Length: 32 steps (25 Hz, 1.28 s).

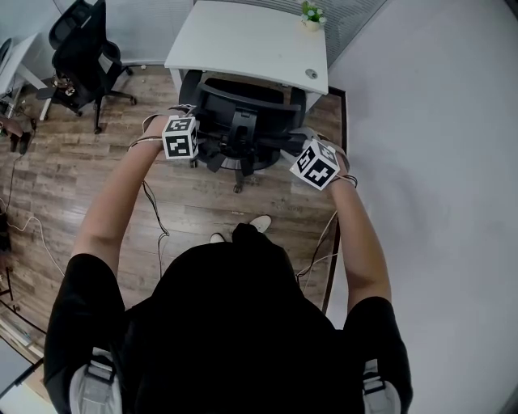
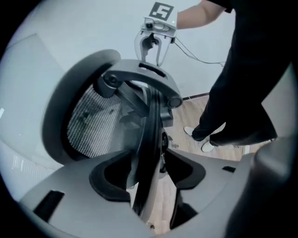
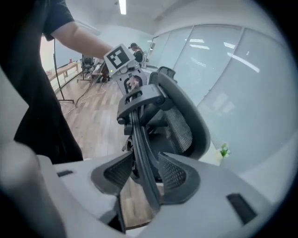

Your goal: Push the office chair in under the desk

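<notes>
Black mesh and plastic make up a second office chair (image 1: 81,48) parked at the far left on the wood-plank floor (image 1: 73,186), well apart from the work. Next comes the left gripper (image 2: 148,162), held out on a bare forearm; its cube (image 1: 180,137) carries black-and-white square markers, blocky code patterns rather than words. In the left gripper view its jaws stand wide apart with the dark, thin edge of the chair's back frame running up between them, a gap showing on either side, so nothing is clamped. In the middle stands the office chair (image 1: 239,121): its seat is hidden beneath the near edge of the white desk (image 1: 243,36), its backrest stands just beside that edge, and its wheeled base sticks out towards the person's white shoes (image 1: 261,222). On the desk's right part sit a round grey cable cap (image 1: 312,73) and, at the far corner, a small green plant in a pale pot (image 1: 312,16). Further right is the right gripper (image 3: 142,172), its cube (image 1: 316,164) showing the same kind of square code. Its jaws are also spread, straddling the other side of the back frame; the bar lies close to the mesh-textured right-hand pad (image 3: 174,174), while floor shows between it and the other pad, so there is no grip. A plain grey wall (image 1: 437,162) fills the right side.
</notes>
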Available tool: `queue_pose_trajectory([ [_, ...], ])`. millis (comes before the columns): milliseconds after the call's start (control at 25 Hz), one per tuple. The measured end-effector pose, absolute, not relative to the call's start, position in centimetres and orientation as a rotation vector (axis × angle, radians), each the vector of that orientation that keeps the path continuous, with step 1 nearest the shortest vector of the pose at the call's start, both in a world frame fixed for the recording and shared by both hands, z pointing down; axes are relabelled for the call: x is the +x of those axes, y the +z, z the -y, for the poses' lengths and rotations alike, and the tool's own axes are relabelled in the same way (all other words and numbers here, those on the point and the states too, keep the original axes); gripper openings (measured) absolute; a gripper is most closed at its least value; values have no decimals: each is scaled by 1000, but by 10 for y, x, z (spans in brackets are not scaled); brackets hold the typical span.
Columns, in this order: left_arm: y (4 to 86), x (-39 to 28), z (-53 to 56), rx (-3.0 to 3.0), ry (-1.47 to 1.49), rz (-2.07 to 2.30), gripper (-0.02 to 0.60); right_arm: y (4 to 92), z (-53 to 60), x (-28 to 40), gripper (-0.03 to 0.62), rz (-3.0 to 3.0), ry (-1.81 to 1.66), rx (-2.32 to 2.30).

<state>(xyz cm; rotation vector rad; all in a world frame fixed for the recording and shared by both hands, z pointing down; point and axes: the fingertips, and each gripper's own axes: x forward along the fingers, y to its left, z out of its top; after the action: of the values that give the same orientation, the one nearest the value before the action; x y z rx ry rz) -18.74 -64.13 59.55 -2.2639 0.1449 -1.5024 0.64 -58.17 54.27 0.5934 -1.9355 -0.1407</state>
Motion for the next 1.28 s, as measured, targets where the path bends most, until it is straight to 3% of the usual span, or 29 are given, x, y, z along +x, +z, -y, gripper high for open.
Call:
queue_pose_trajectory([
  [360,495,-174,604,-2768,-822,-659,219,466,536,-29,161,2431,-57,967],
  [680,421,-155,531,-2994,-228,-805,153,402,488,-61,136,2726,-58,1172],
  [1080,395,-150,489,-2924,-90,-891,18,381,457,-73,39,2810,-78,1252],
  [1280,386,-145,475,-2901,-81,-895,-3,372,447,-69,21,2817,-81,1270],
])
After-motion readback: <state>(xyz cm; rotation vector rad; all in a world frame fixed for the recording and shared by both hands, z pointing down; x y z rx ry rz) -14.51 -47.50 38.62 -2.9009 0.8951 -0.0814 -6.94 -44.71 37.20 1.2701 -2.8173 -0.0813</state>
